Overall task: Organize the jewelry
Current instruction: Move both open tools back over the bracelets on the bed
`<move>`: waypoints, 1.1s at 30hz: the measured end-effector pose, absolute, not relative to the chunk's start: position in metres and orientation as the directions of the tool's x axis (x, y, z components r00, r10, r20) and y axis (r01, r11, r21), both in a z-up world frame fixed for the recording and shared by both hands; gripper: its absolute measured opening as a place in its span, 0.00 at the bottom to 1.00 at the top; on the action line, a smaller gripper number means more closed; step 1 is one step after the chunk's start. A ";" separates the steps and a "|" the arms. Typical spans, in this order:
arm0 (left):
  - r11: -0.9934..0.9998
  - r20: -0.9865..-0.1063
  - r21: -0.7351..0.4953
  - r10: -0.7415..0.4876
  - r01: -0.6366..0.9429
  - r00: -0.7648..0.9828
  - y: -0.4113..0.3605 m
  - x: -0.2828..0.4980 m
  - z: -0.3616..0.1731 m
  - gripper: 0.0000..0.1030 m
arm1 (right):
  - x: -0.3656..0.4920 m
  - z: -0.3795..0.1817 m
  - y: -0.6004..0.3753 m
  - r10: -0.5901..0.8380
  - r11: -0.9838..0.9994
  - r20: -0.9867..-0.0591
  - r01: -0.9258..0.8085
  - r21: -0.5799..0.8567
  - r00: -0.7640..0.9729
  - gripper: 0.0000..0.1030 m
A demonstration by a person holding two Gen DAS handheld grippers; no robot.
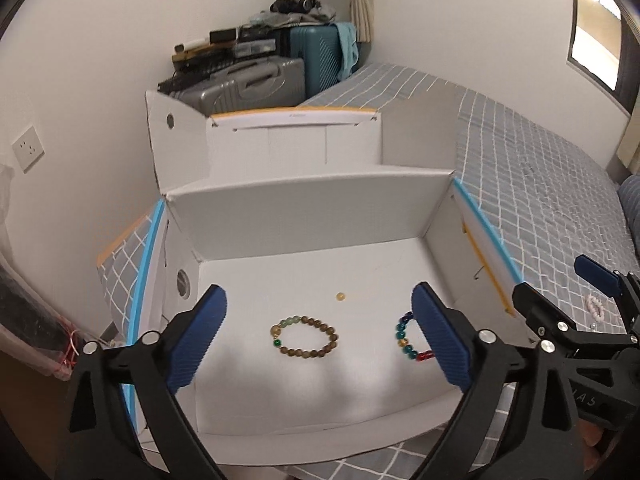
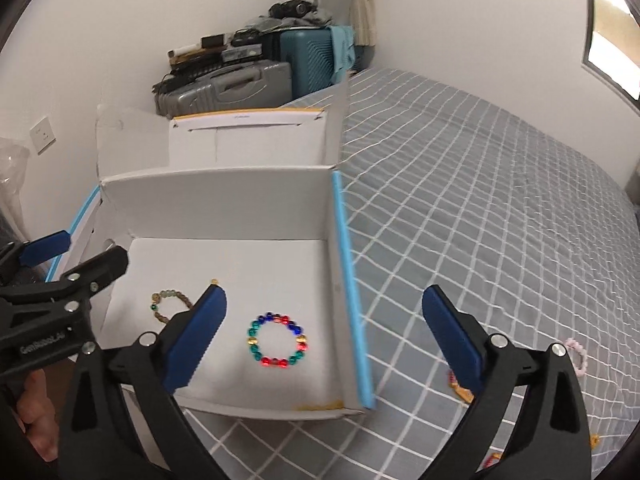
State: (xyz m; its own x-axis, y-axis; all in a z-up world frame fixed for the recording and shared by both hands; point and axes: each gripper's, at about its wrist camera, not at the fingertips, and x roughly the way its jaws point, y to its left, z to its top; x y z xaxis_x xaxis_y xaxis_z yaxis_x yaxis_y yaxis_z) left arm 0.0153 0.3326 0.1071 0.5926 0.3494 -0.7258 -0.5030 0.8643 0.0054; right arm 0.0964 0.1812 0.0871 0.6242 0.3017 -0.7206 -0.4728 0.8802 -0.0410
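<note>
two bracelets in the box

while both claws hang spread apart and empty, left gripper [image 1: 318,338] marked "genrobot.ai" faces brown bracelet [image 1: 305,336]; multicolour bracelet [image 2: 277,340] lies right of it on white box [image 2: 224,208] floor; right gripper [image 2: 324,338] straddles the box's blue edge.

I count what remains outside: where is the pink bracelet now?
In the right wrist view, the pink bracelet lies on the grey checked bedspread, right of the white box.

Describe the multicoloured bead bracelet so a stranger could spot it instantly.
Find the open white cardboard box on the grey checked bedspread. On its floor, nearest the blue-edged wall, lies the multicoloured bead bracelet: glossy red, blue, green beads, unlike the brown wooden-bead bracelet beside it.
</note>
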 end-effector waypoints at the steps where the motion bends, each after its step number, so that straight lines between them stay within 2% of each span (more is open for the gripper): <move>1: 0.866 -0.717 0.005 0.352 -0.500 0.602 0.328 0.016 0.109 0.92 | 0.096 0.089 0.175 0.293 0.886 -0.714 -0.462 -0.048 0.636 0.93; 5: 0.877 -0.698 0.002 0.345 -0.480 0.628 0.310 0.018 0.111 0.95 | 0.096 0.093 0.143 0.249 0.913 -0.692 -0.403 -0.067 0.678 0.93; 13: 0.924 -0.693 -0.026 0.259 -0.382 0.673 0.265 0.039 0.108 0.95 | 0.093 0.096 0.059 0.151 0.961 -0.665 -0.267 -0.076 0.732 0.93; 33: 0.998 -0.696 -0.007 0.045 -0.069 0.717 0.096 0.106 0.081 0.95 | 0.073 0.072 -0.149 -0.095 0.995 -0.691 0.076 -0.058 0.717 0.93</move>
